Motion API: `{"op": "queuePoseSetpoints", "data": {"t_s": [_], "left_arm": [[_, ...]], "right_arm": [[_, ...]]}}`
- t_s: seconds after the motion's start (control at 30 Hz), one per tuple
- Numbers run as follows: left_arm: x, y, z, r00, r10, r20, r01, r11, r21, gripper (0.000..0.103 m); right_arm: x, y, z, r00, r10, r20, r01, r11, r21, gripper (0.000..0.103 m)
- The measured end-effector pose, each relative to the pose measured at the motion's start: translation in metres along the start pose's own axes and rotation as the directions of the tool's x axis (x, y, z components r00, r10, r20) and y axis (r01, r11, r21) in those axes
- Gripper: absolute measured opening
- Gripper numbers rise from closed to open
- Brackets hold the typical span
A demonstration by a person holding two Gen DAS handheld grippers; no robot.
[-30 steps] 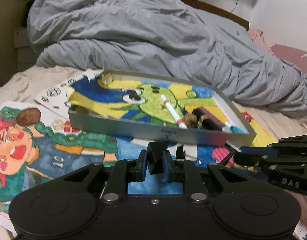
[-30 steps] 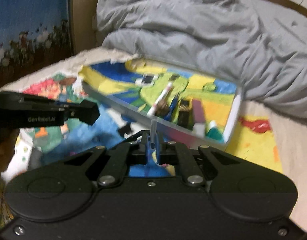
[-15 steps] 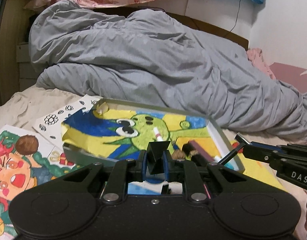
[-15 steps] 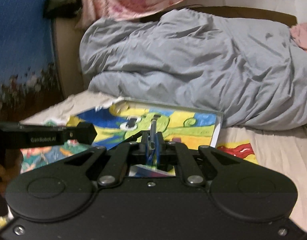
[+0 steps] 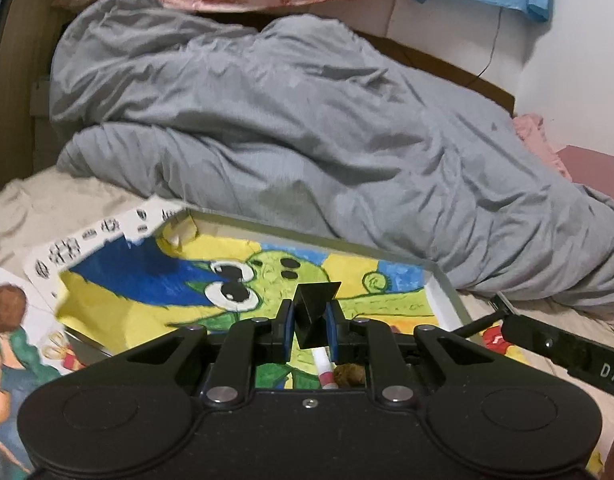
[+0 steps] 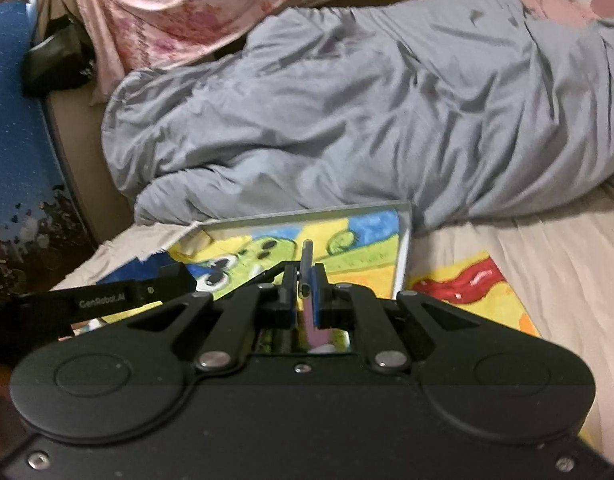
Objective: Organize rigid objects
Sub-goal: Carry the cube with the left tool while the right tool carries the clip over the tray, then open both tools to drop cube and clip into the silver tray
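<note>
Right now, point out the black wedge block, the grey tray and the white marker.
black wedge block (image 5: 313, 312), left wrist view, its front face.
grey tray (image 5: 443, 300), left wrist view, right wall.
white marker (image 5: 322, 362), left wrist view, its barrel.

The left gripper (image 5: 310, 322) is clamping a small black angular block (image 5: 313, 312) between its blue pads (image 5: 285, 330). Below the block, a white marker (image 5: 323, 364) and a brown lump (image 5: 349, 374) are showing through the gap in the linkage. Behind the gripper, a shallow grey tray (image 5: 443, 300) is lying on the bed, lined with a green-and-yellow cartoon drawing (image 5: 155, 304). At three o'clock the right gripper (image 5: 495, 312) is entering the picture beside the tray's right wall; whether it is gripping anything cannot be determined in this view. A grey duvet (image 5: 287, 132) is occupying twelve o'clock. Further drawings (image 5: 11, 344) are lying at nine o'clock.
</note>
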State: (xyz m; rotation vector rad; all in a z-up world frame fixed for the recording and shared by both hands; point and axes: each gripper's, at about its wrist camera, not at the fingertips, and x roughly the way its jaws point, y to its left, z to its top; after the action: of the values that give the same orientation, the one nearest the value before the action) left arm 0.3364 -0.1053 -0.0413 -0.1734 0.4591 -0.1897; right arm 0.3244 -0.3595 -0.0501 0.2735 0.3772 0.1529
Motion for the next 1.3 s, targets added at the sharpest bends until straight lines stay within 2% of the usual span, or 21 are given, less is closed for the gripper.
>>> {"op": "queuePoseSetpoints", "data": {"t_s": [0.17, 0.57, 0.73, 0.8, 0.87, 0.93, 1.03, 1.1, 1.23, 1.3], "left_arm": [[0.019, 0.002, -0.01, 1.0, 0.007, -0.026, -0.008, 1.0, -0.013, 0.017], [0.038, 0.002, -0.012, 0.994, 0.032, -0.103, -0.032, 0.999, 0.001, 0.018], [0.035, -0.002, -0.01, 0.992, 0.043, -0.117, -0.042, 0.999, 0.01, 0.022], [0.031, -0.003, -0.009, 0.992, 0.041, -0.116, -0.04, 0.999, 0.007, 0.023], [0.025, -0.004, -0.007, 0.993, 0.043, -0.11, -0.042, 0.999, 0.014, 0.028], [0.017, -0.004, -0.003, 0.995, 0.046, -0.094, -0.045, 0.999, 0.012, 0.033], [0.001, -0.003, 0.004, 0.997, 0.047, -0.06, -0.047, 0.999, 0.0, 0.048], [-0.015, -0.001, 0.01, 0.998, 0.053, -0.026, -0.053, 0.999, -0.01, 0.065], [-0.053, 0.005, 0.017, 0.997, 0.067, 0.049, -0.065, 0.997, -0.044, 0.08], [-0.072, 0.008, 0.019, 0.992, 0.087, 0.088, -0.083, 0.996, -0.045, 0.089]], "right_arm": [[0.012, -0.008, -0.013, 0.998, -0.032, -0.049, 0.032, 0.999, 0.004, 0.002], [0.032, 0.005, -0.026, 0.988, -0.039, -0.151, 0.037, 0.999, -0.011, 0.005], [0.031, 0.01, -0.018, 0.989, -0.053, -0.139, 0.048, 0.998, -0.034, 0.01], [0.024, 0.011, -0.013, 0.991, -0.054, -0.122, 0.05, 0.998, -0.037, 0.021], [0.017, 0.013, -0.007, 0.993, -0.051, -0.102, 0.048, 0.998, -0.037, 0.038], [0.007, 0.014, -0.002, 0.996, -0.048, -0.08, 0.045, 0.998, -0.041, 0.042], [-0.009, 0.019, 0.006, 0.998, -0.042, -0.049, 0.04, 0.998, -0.048, 0.054], [-0.021, 0.024, 0.012, 0.999, -0.036, -0.024, 0.034, 0.998, -0.055, 0.063], [-0.046, 0.035, 0.022, 1.0, -0.017, 0.019, 0.019, 0.997, -0.071, 0.089], [-0.057, 0.042, 0.027, 0.999, -0.008, 0.037, 0.011, 0.996, -0.086, 0.097]]}}
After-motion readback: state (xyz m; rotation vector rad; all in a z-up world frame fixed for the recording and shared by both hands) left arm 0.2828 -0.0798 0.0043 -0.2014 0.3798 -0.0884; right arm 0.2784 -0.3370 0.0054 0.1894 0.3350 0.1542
